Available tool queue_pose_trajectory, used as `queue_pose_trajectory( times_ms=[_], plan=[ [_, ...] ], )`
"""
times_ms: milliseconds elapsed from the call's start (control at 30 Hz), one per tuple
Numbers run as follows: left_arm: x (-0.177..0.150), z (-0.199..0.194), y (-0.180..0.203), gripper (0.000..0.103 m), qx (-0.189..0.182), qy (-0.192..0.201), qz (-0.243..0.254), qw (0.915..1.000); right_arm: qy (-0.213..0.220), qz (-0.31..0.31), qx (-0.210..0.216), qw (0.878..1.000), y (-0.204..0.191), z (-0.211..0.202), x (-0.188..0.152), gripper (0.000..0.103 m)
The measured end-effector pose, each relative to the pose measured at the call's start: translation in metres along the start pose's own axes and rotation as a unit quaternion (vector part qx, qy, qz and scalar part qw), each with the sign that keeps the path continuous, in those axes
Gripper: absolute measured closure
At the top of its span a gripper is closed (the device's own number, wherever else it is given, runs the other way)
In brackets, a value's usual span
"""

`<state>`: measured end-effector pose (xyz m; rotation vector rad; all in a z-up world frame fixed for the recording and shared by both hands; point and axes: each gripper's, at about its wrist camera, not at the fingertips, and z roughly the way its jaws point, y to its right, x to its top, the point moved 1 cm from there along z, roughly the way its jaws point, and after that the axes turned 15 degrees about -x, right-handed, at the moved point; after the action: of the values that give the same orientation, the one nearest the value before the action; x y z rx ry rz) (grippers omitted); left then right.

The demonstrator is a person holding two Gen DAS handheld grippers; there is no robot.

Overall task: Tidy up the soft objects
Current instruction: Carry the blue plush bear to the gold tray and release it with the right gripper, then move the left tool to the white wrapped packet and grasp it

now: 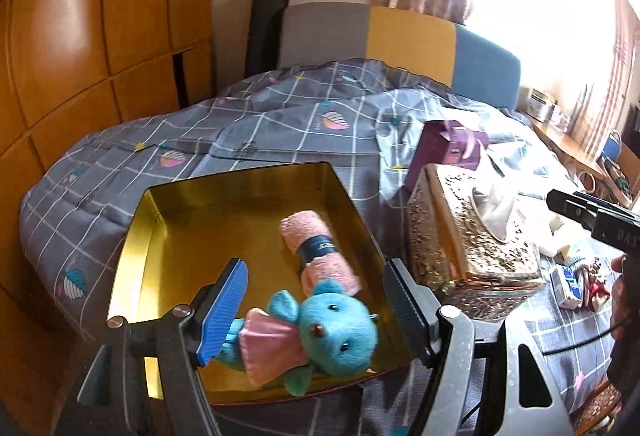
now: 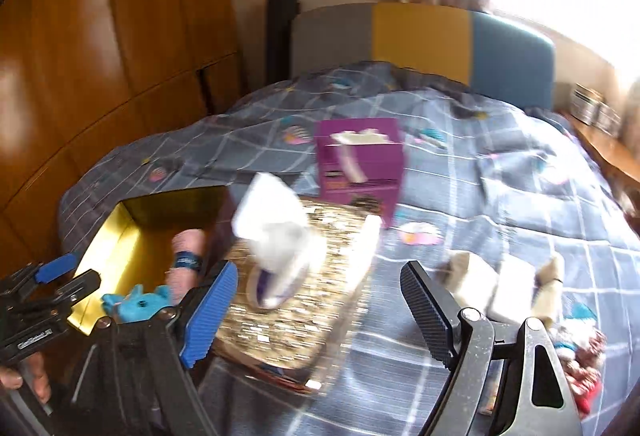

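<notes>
A gold tin box (image 1: 168, 220) sits open on the bed. In it lie a rolled pink towel (image 1: 320, 252) with a dark band and a teal plush toy (image 1: 320, 332) in a pink dress. My left gripper (image 1: 316, 316) is open above the box's near edge; the plush lies between its fingers, untouched as far as I can tell. My right gripper (image 2: 320, 312) is open and empty over a gold glittery tissue box (image 2: 296, 300). The tin box (image 2: 116, 248), towel (image 2: 188, 256) and plush (image 2: 140, 302) show at left in the right wrist view. The right gripper's tip (image 1: 592, 213) shows at right.
A purple box (image 2: 360, 163) stands on the grey checked quilt (image 2: 500, 175). White soft items (image 2: 492, 288) and red-white things (image 2: 580, 360) lie at the right. A wooden wardrobe (image 1: 80, 55) stands left, a headboard (image 1: 408, 39) at the back, a desk (image 1: 576, 143) far right.
</notes>
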<state>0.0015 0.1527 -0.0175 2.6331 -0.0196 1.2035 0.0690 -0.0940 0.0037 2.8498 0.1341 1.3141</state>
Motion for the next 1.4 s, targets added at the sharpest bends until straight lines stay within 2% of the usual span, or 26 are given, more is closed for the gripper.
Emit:
queue_pose_trajectory(
  times_ms=[267, 533, 700, 900, 1033, 1233, 1400],
  plan=[
    [0.009, -0.003, 0.020, 0.031, -0.009, 0.010, 0.027, 0.9995, -0.001, 0.060, -0.073, 0.996, 0.069, 0.002, -0.008, 0.017],
    [0.019, -0.001, 0.044, 0.031, -0.027, 0.015, 0.057, 0.9979, -0.010, 0.108, -0.165, 0.980, 0.149, 0.009, -0.015, 0.016],
    [0.022, 0.002, 0.064, 0.031, -0.039, 0.014, 0.080, 0.9959, -0.012, 0.144, -0.235, 0.961, 0.204, 0.015, -0.024, 0.015],
    [0.031, 0.007, 0.094, 0.031, -0.063, 0.013, 0.110, 0.9918, -0.031, 0.216, -0.301, 0.928, 0.268, 0.026, -0.049, 0.015],
    [0.037, 0.012, 0.118, 0.031, -0.086, 0.012, 0.128, 0.9879, -0.056, 0.306, -0.272, 0.911, 0.299, 0.029, -0.063, 0.015],
    [0.041, 0.020, 0.160, 0.031, -0.124, 0.007, 0.163, 0.9787, -0.069, 0.368, -0.251, 0.893, 0.314, 0.026, -0.077, 0.015],
    [0.037, 0.031, 0.194, 0.031, -0.163, -0.015, 0.187, 0.9687, -0.091, 0.404, -0.227, 0.881, 0.322, 0.032, -0.085, 0.015]
  ],
)
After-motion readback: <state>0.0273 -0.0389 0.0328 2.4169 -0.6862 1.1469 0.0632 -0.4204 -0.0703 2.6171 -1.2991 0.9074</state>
